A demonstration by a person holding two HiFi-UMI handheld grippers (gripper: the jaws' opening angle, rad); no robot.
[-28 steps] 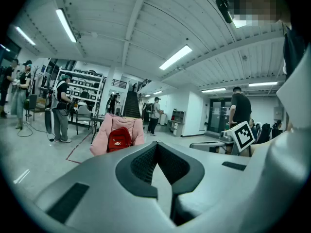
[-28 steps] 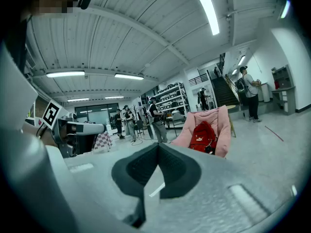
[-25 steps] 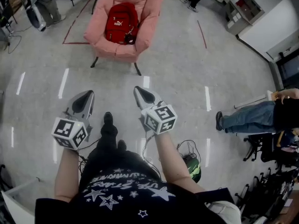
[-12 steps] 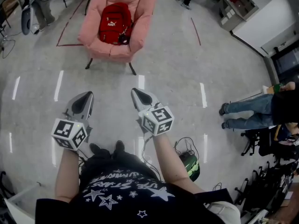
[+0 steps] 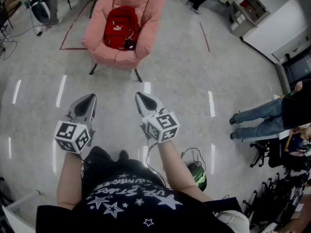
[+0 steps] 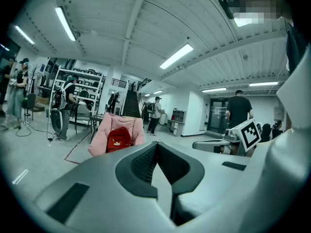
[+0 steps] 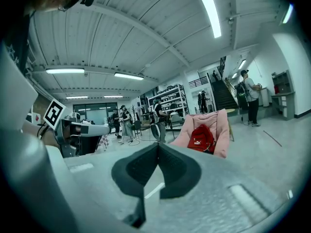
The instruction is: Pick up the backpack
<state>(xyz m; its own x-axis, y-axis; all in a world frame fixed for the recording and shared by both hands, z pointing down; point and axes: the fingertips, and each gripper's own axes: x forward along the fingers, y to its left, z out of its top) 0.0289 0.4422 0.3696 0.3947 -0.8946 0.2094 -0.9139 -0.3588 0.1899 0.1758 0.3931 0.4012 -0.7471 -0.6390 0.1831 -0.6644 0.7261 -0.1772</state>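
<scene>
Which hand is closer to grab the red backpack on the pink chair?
Right, but only barely. The right tool sits slightly nearer the backpack than the left tool. Both are shut and far from the armchair.

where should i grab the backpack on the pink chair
Probably the top of the backpack, coming from above and in front: it stands upright against the back of the chair, whose arms wall off both sides. Any handle is too small to see.

The backpack (image 5: 119, 27) sits in the armchair (image 5: 146, 30), well ahead of both tongs.
</scene>
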